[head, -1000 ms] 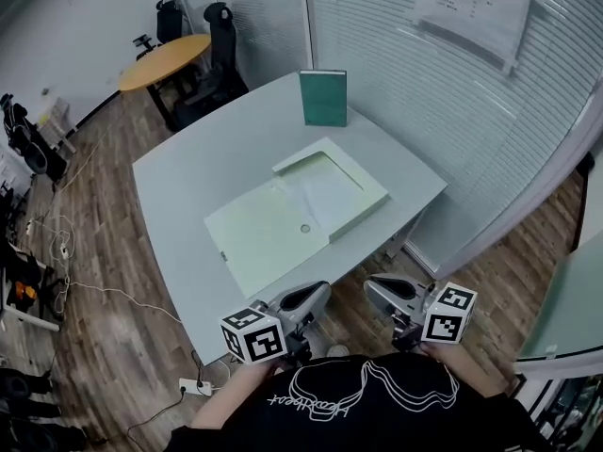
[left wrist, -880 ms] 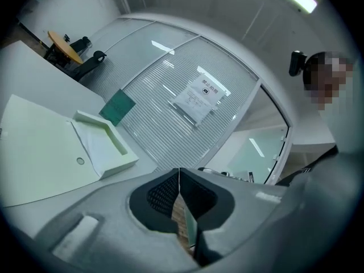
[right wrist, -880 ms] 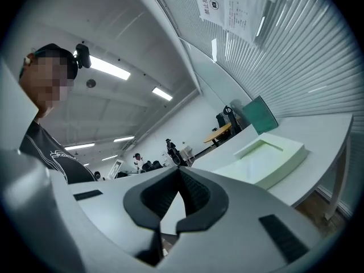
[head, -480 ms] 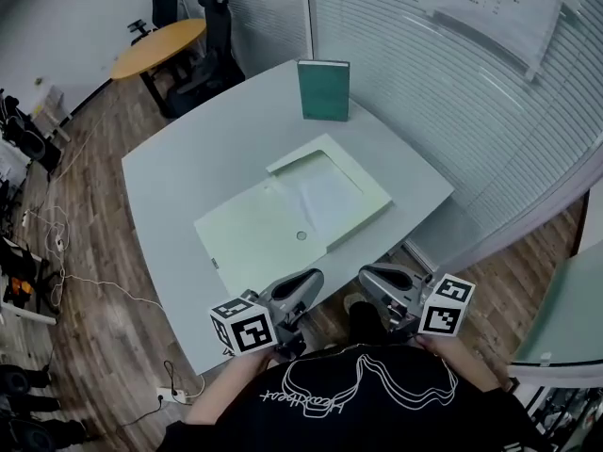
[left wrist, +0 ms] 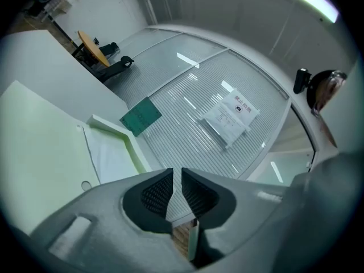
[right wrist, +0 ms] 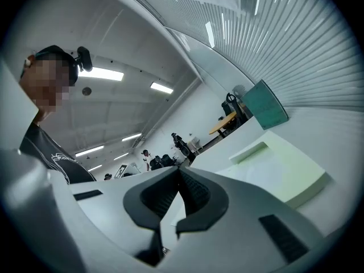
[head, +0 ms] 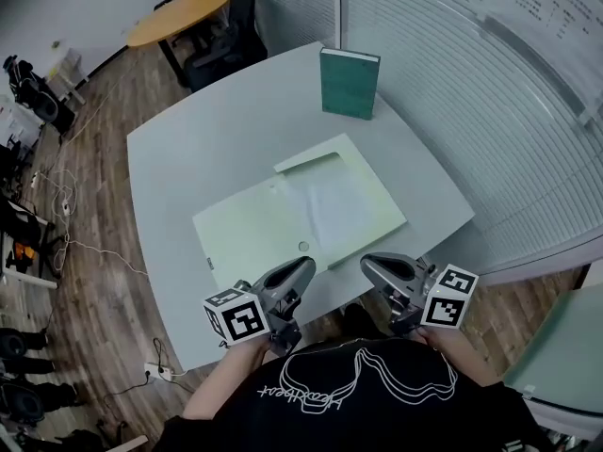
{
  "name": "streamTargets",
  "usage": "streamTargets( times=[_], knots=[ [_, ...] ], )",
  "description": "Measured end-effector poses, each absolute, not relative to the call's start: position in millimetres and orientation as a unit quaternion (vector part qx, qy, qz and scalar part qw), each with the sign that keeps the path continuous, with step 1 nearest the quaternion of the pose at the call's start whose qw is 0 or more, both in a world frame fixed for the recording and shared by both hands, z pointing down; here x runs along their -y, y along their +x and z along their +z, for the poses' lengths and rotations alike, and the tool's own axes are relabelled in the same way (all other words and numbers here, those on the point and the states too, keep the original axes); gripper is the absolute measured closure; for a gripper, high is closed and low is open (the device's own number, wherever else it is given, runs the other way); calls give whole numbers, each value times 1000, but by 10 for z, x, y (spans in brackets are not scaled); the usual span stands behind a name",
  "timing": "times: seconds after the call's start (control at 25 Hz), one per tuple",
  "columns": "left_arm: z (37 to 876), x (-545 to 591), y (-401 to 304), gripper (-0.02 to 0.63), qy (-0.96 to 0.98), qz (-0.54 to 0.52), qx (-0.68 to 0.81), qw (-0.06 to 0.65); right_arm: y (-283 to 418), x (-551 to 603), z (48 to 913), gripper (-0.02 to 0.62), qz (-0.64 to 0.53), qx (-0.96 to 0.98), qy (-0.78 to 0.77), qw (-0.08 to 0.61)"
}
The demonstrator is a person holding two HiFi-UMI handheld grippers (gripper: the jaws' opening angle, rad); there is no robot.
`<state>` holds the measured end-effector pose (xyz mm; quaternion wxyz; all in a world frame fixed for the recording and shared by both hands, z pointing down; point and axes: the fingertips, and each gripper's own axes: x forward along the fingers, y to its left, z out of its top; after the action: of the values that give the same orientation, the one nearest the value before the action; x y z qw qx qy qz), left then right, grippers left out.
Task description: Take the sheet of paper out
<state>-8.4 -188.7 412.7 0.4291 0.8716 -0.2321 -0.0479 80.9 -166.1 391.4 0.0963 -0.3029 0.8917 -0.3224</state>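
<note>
A pale green file box lies open on the grey table, its lid spread to the left. A white sheet of paper rests in its tray half on the right. The left gripper view shows the same sheet and the lid. My left gripper hovers at the table's near edge, just short of the box. Its jaws are opening, with a narrow gap and nothing between them. My right gripper hangs beside it, shut and empty, with the box ahead.
A dark green book stands upright at the table's far edge. Behind it runs a glass wall with blinds. An orange round table with chairs stands far left. Cables trail over the wooden floor on the left.
Both grippers have moved forward to the table's near edge, closer to the open box. The box, the sheet and the book have not moved.
</note>
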Motion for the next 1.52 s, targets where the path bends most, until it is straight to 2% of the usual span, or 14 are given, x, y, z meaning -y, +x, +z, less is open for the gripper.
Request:
streamTargets(
  times=[0.24, 0.48, 1.0, 1.52],
  knots=[
    [4221, 2261, 122, 496, 860, -55, 259, 437, 1111, 2067, 4014, 586, -341, -891, -286, 93],
    [4471, 2623, 108, 444, 837, -33, 309, 451, 1283, 2463, 4089, 586, -357, -889, -272, 91],
    [5313, 3203, -55, 422, 776, 20, 397, 490, 1443, 3048, 4433, 586, -385, -892, -230, 62],
    [5972, 3461, -73, 422, 736, 63, 411, 534, 1459, 3346, 4658, 586, -397, -892, -212, 45]
  ],
)
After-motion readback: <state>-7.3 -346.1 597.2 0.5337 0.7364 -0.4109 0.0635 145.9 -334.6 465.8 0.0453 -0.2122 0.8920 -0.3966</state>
